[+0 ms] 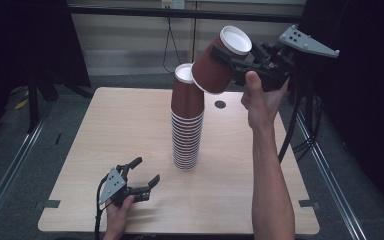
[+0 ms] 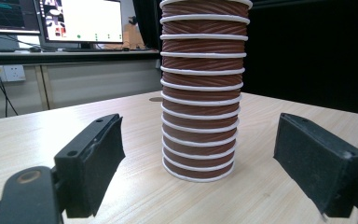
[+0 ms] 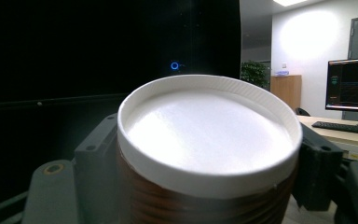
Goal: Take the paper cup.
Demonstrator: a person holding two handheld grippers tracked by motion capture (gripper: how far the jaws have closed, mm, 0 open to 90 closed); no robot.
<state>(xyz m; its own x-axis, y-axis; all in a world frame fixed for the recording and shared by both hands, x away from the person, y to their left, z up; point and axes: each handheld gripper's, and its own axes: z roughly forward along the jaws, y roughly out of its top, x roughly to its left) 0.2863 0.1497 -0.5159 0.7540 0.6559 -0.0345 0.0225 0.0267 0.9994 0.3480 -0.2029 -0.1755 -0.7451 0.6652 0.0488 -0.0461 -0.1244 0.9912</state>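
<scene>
Cup [image 1: 221,61] sits clamped between our right gripper [image 1: 240,59] jaws, bottom up; our left gripper [image 1: 146,172] jaws stand apart, cup stack [image 1: 186,125] ahead between them.

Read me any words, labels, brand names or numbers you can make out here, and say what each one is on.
No text here is readable.
Monitors behind the table: windows and coloured traces, too small and blurred to read.
Monitor in the right gripper view: lines too blurred to read.
Stack of brown paper cups: no print, just ribbed sides and white rims.
Cup held in the right tongs: no print.
</scene>
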